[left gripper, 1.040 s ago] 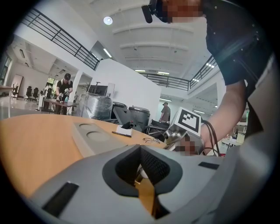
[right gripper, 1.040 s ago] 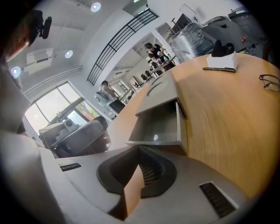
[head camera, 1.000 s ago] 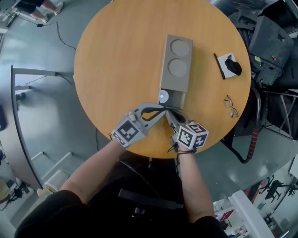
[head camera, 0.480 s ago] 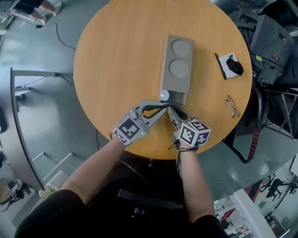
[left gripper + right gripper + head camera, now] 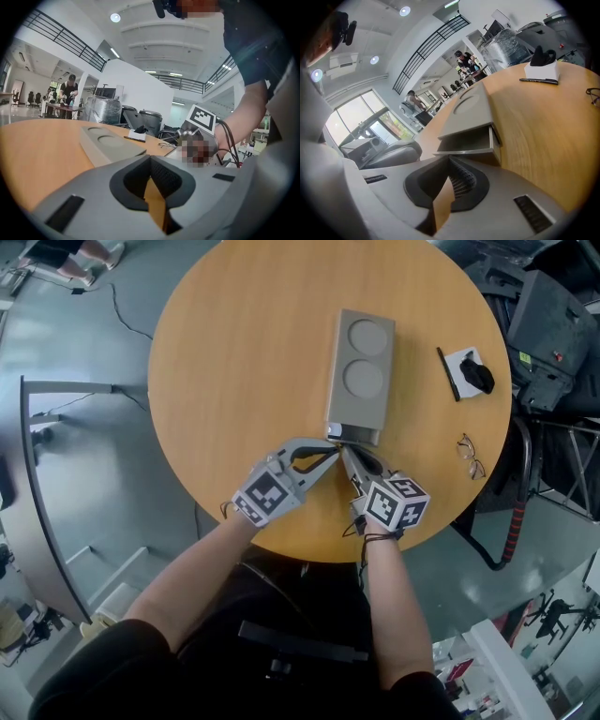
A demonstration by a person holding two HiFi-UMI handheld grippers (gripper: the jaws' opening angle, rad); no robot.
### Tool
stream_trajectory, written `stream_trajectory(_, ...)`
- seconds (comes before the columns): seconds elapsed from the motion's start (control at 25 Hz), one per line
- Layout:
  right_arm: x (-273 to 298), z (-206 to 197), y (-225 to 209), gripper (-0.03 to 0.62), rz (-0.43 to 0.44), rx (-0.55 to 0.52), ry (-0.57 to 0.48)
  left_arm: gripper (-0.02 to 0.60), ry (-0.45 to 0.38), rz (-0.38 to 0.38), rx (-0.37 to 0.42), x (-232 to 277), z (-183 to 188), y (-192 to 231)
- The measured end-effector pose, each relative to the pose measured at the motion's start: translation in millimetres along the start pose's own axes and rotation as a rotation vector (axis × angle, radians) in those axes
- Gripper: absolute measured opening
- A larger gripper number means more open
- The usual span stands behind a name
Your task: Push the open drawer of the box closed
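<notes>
Wooden table [image 5: 234, 381], mid-frame: the barely open drawer [image 5: 353, 434] lies just above the left gripper [image 5: 333, 450] and right gripper [image 5: 346, 452], both with jaws together, empty.

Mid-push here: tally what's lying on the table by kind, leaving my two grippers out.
box: 1
pen: 1
white pad: 1
black object on the pad: 1
glasses: 1
Total: 5
</notes>
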State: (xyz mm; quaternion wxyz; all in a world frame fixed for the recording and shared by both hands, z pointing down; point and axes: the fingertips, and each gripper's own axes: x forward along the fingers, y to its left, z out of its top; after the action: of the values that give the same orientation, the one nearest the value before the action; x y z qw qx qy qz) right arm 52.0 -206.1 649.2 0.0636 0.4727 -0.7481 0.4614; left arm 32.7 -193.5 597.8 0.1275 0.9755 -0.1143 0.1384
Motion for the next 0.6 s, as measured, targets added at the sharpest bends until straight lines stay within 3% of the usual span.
stream_trajectory(0.6, 11.9, 16.1, -7.8, 0.003, -0.013, -0.013, -0.016, 0.028, 0.010, 0.009, -0.012, 10.9, -7.4, 12.8)
